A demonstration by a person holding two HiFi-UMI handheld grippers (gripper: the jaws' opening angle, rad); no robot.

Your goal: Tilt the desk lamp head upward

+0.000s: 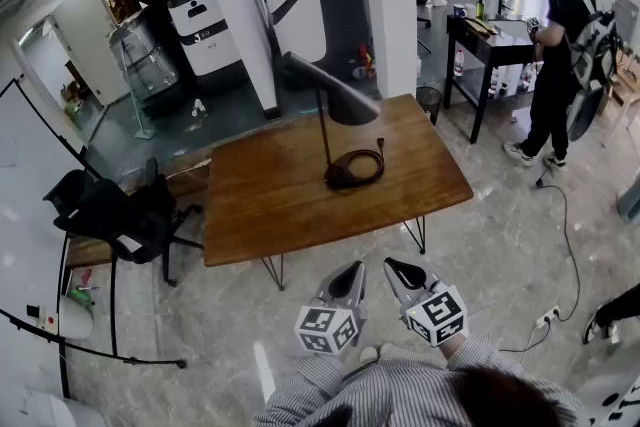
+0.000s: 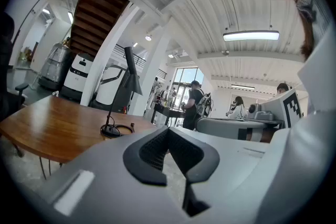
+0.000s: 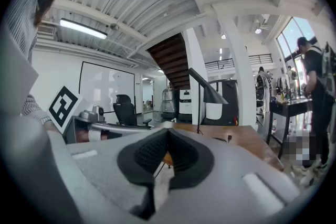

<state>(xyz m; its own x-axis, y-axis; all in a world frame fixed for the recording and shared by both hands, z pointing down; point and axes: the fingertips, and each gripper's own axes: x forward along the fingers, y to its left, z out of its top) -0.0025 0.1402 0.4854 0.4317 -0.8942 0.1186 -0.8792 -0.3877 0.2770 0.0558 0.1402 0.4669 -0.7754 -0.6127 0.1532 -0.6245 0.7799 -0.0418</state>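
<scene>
A black desk lamp [image 1: 335, 100] stands on the wooden table [image 1: 270, 205], its cone head tilted downward over a round base [image 1: 340, 179] with a coiled cord [image 1: 366, 165]. Both grippers hang over the floor in front of the table's near edge, well short of the lamp. My left gripper [image 1: 352, 272] is shut with nothing in it, and my right gripper [image 1: 398, 267] beside it is also shut and empty. The left gripper view has the lamp [image 2: 131, 78] far ahead beyond its closed jaws [image 2: 169, 131]. The right gripper view shows the lamp [image 3: 209, 89] ahead past closed jaws [image 3: 168, 132].
A black office chair [image 1: 115, 215] stands left of the table. Two white pillars [image 1: 385, 5] rise behind it. A person [image 1: 555, 65] stands at a black side table [image 1: 490, 45] at the back right. A cable [image 1: 568, 245] trails over the floor on the right.
</scene>
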